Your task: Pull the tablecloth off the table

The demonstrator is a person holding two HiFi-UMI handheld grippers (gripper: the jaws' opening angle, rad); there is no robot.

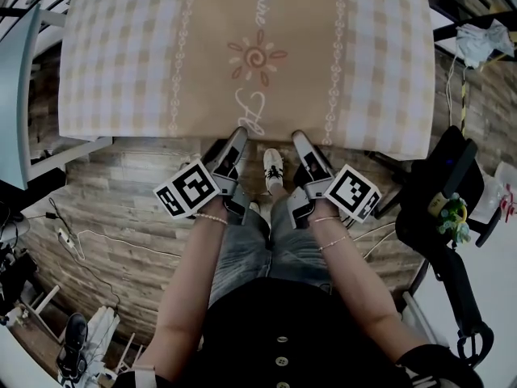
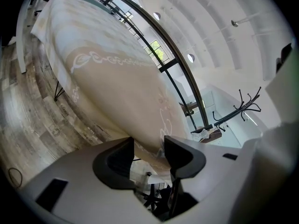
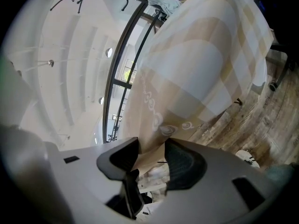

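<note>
Your left tool and right tool sit side by side at the counter's near edge, neither nearer. The beige-and-white checked fabric tablecloth drapes the counter straight ahead, its long axis running away from you. Each tool stands fairly wide, with the hanging hem between its pads but not pinched yet. The cloth hides the counter itself, and its far edge is cut off.
</note>
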